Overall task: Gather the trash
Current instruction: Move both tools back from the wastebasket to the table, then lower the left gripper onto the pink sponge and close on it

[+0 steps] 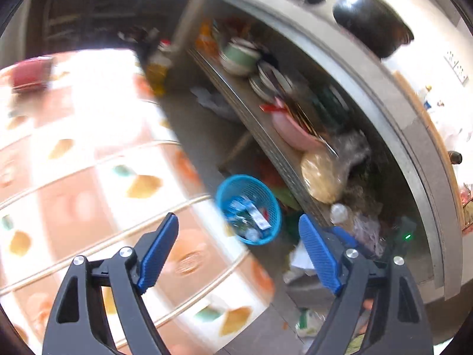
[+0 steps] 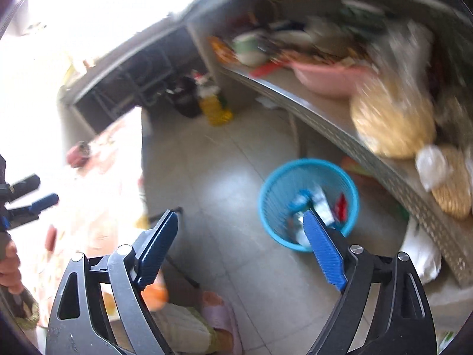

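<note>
Blue mesh basket (image 2: 309, 204) on the tiled floor (image 2: 224, 177), holding wrappers and scraps (image 2: 319, 207); it lies ahead of the right claw (image 2: 241, 247) and toward its right finger. Right claw: released, jaws wide, nothing between. Left claw (image 1: 238, 250): released, empty, basket just ahead. Metal shelf (image 2: 340, 124) beyond the basket, carrying a pink basin (image 2: 328, 80) and bowls. Patterned desk (image 1: 88, 177) under the left claw's left finger.
</note>
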Action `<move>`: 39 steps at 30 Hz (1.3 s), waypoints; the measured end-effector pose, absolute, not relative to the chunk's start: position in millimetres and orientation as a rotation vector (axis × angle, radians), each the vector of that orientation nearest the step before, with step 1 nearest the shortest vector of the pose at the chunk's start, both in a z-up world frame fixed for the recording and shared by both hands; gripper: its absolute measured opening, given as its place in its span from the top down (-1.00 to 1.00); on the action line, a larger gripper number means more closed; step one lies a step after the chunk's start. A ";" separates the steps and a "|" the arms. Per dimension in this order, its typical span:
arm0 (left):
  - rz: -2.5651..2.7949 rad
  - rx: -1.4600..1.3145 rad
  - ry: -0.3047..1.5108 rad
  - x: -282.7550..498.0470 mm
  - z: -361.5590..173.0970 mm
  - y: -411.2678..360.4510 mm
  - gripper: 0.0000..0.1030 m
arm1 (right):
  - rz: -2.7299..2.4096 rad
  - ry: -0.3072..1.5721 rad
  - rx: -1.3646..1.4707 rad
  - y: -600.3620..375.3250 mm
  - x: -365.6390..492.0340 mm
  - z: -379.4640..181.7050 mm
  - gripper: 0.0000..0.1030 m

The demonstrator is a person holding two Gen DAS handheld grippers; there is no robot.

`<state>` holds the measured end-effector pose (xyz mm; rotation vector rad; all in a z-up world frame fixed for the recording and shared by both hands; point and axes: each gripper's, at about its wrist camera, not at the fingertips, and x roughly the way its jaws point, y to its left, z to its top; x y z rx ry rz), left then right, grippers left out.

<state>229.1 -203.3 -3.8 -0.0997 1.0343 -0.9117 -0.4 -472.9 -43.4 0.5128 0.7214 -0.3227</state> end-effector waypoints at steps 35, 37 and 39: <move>-0.239 -0.652 0.997 279.8 -65.8 100.3 -0.82 | 0.197 0.862 0.307 -261.5 104.2 -8.4 -0.69; -0.168 -0.700 1.002 297.6 -71.5 99.8 -0.83 | 0.201 0.858 0.302 -259.2 104.2 -7.6 -0.69; -0.039 -0.722 1.021 312.2 -78.2 96.6 -0.83 | 0.203 0.858 0.306 -259.6 103.5 -8.6 -0.69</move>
